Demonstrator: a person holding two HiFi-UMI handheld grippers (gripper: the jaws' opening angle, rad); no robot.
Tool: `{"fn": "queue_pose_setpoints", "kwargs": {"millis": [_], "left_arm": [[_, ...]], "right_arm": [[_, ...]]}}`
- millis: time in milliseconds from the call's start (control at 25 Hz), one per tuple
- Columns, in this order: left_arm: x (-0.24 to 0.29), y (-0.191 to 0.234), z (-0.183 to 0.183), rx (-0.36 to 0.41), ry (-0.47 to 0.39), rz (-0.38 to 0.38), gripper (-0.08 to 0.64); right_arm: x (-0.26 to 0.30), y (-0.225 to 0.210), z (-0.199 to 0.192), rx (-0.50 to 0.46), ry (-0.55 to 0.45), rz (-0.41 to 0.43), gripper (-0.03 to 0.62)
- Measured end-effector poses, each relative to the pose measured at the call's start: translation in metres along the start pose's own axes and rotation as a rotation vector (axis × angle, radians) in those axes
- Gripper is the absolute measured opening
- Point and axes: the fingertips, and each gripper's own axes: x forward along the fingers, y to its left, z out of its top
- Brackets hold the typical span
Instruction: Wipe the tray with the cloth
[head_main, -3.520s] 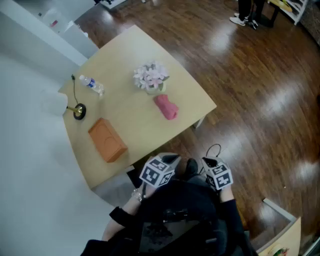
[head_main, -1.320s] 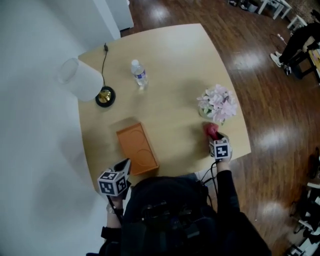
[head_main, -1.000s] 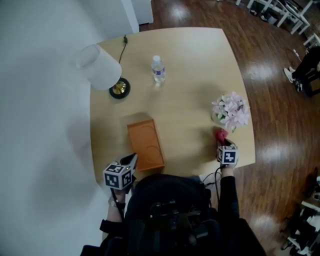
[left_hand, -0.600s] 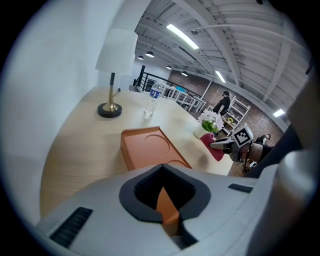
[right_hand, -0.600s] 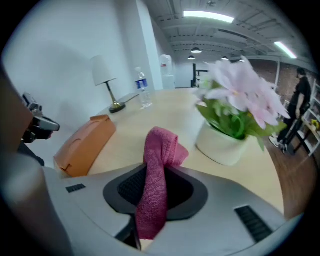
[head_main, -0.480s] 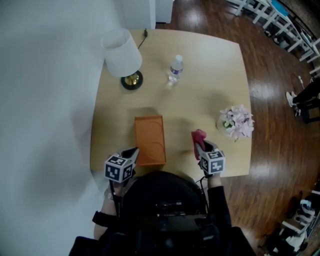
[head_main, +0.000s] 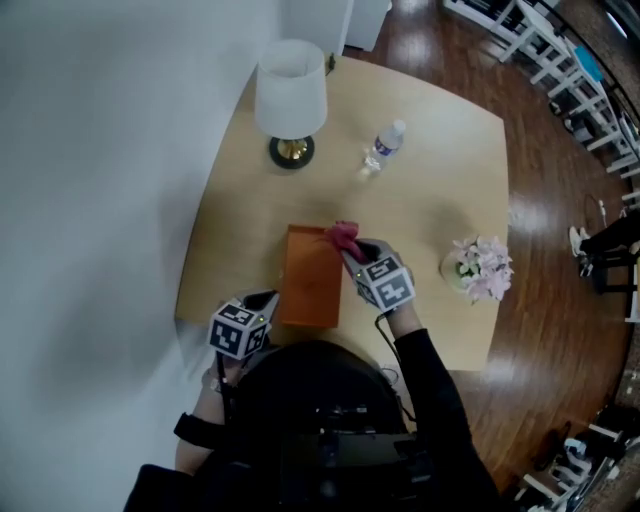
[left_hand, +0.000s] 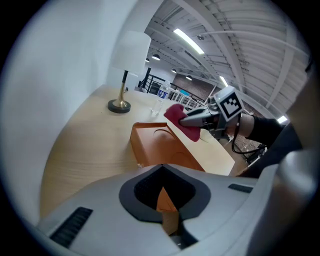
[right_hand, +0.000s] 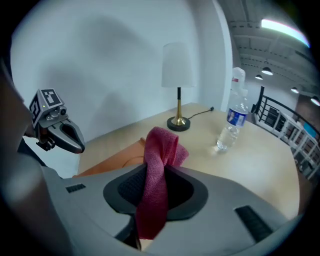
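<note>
Scene: From the head view we look steeply down on a pale wooden table (head_main: 430, 200) that stands against a white wall (head_main: 100, 150), with a dark wooden floor (head_main: 560, 250) to its right.

Tray: A shallow orange tray (head_main: 305, 295) lies flat near the table's front edge, its long side running from 12 to 6 o'clock.

Cloth: A crumpled dark pink cloth (head_main: 343, 236) sits over the tray's 1 o'clock corner. We cannot tell whether it touches the tray.

Right gripper: The right gripper (head_main: 352, 250) reaches in from 5 o'clock. Its jaws have just been closing and now pinch the cloth. In the right gripper view the fabric stands up in a fold above the jaws and trails down between them.

Left gripper: The left gripper (head_main: 268, 298) is at the tray's 7 o'clock corner. In the left gripper view its jaws are drawn in to a narrow slit (an orange sliver of the tray's near edge fills it), so we read them as nipping the tray.

Lamp: A lamp (head_main: 291, 88) with a white shade and a brass base stands at 12 o'clock from the tray, well apart from it.

Water bottle: A clear water bottle (head_main: 384, 147) stands at 1 o'clock.

Flowers: A bunch of pale pink flowers (head_main: 478, 266) sits at 3 o'clock, near the table's right edge.
</note>
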Motion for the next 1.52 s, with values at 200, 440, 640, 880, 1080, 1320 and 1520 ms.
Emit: {"fn": "queue_pose_setpoints", "kwargs": {"millis": [200, 440, 640, 880, 1080, 1320, 1520], "left_arm": [[-0.008, 0.005, -0.007, -0.026, -0.005, 0.008, 0.006], [-0.013, 0.011, -0.011, -0.044, -0.004, 0.010, 0.006], [-0.013, 0.012, -0.010, -0.035, 0.000, 0.000, 0.006], [-0.013, 0.010, -0.006, -0.009, 0.005, -0.020, 0.006], [-0.013, 0.008, -0.008, 0.013, 0.020, -0.042, 0.006], [-0.005, 0.002, -0.012, 0.040, 0.040, -0.076, 0.006], [0.000, 0.000, -0.014, 0.046, 0.047, -0.087, 0.006]], "right_arm": [[0.036, 0.001, 0.032, -0.135, 0.027, 0.013, 0.103], [0.058, 0.004, 0.020, -0.194, 0.081, 0.006, 0.103], [0.052, 0.022, 0.011, -0.198, 0.098, 0.065, 0.103], [0.031, 0.062, -0.024, -0.147, 0.101, 0.116, 0.103], [0.004, 0.110, -0.054, -0.130, 0.114, 0.186, 0.103], [-0.016, 0.150, -0.083, -0.094, 0.145, 0.261, 0.103], [-0.017, 0.158, -0.085, -0.092, 0.188, 0.327, 0.103]]}}
